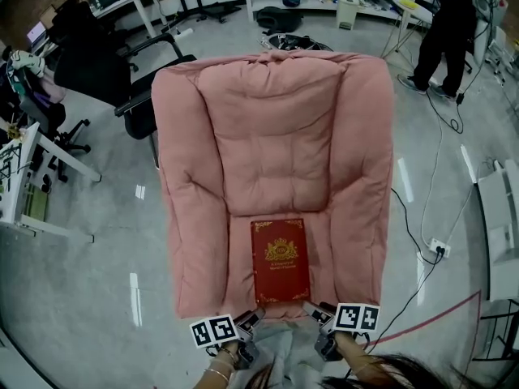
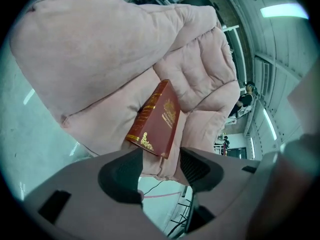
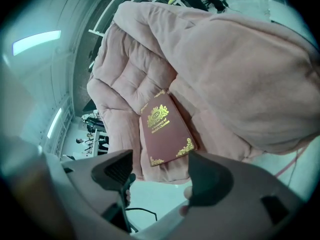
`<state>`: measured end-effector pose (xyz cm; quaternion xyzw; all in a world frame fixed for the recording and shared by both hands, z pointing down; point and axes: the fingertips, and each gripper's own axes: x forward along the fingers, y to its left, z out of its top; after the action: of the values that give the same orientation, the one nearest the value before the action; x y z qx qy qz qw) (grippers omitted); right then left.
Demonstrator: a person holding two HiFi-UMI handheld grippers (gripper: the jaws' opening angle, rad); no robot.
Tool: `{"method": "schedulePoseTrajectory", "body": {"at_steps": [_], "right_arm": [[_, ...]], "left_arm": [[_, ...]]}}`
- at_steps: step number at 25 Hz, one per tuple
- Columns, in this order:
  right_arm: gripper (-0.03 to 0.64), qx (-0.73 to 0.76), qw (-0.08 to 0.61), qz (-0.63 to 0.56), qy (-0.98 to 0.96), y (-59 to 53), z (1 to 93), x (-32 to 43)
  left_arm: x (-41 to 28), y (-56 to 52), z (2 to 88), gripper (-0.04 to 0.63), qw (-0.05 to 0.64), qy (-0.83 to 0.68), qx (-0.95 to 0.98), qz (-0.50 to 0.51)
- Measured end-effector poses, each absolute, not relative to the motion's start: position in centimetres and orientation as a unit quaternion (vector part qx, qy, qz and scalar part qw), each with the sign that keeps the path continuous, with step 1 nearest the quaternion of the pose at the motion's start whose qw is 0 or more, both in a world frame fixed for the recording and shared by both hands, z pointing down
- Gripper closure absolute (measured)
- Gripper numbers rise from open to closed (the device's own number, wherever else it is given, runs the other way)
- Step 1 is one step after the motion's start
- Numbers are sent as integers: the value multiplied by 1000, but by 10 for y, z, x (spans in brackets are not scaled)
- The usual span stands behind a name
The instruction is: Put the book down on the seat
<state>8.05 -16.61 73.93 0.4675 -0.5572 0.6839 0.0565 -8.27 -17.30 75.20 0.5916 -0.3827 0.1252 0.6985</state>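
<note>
Closest in, at the bottom edge of the head view, the left hand-held gripper (image 1: pixel 250 321) and the right hand-held gripper (image 1: pixel 321 314) sit side by side. Both angle downward toward the front edge of the seat (image 1: pixel 280 136).

The left hand-held gripper (image 2: pixel 161 166) is open. Its dark pads stand apart with nothing pressed between them, and through the gap only the cushion edge and the floor show. The right hand-held gripper (image 3: pixel 161 173) is open too. Its two pads are spread wide and hold nothing.

The book (image 1: pixel 280 259) lies flat on the seat cushion, just beyond both sets of jaws and touched by neither. It is dark red with gold ornament on the cover, which faces up. It rests near the front edge of the cushion, between the two padded arms, with its long side running toward the backrest. In the left gripper view the book (image 2: pixel 159 118) shows its gold-banded spine. In the right gripper view the book (image 3: pixel 165 129) shows its full front cover with a gold crest and gold corners.

The seat is a thick, pink, quilted armchair standing on a pale, glossy floor (image 1: pixel 97 298). A black office chair (image 1: pixel 158 71) stands just behind its left side. A white desk (image 1: pixel 49 156) is further left, and a person (image 1: pixel 444 31) stands well apart at the top right. A white power strip (image 1: pixel 439 248) lies on the floor to the right.
</note>
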Motion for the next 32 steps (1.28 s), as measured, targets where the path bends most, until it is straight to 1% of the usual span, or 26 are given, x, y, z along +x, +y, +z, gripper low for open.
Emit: {"method": "schedulePoseTrajectory", "body": {"at_steps": [3,9,15,18,22,28,32], "right_arm": [[255,465,56,681,-562,-162,729,82],[256,459,53,682,-566,-146,709,86],[256,450,63,679,-577,-125,696,80],[256,451,56,677,-579,-117,689,79],[256,457,46,674,-578,-104,676,82],[258,459,44,666,-586,-81,658,91],[258,463,32,664,-587,-71,647,100]], "left_arm": [[-78,-170,740,370,691,-385,599,122],[-76,-160,714,429,681,-404,603,95],[-80,-141,698,464,673,-420,603,80],[-81,-131,691,482,668,-425,605,78],[-83,-121,679,486,665,-433,605,63],[-82,-103,659,526,651,-440,616,52],[-83,-89,650,528,651,-446,613,39]]}}
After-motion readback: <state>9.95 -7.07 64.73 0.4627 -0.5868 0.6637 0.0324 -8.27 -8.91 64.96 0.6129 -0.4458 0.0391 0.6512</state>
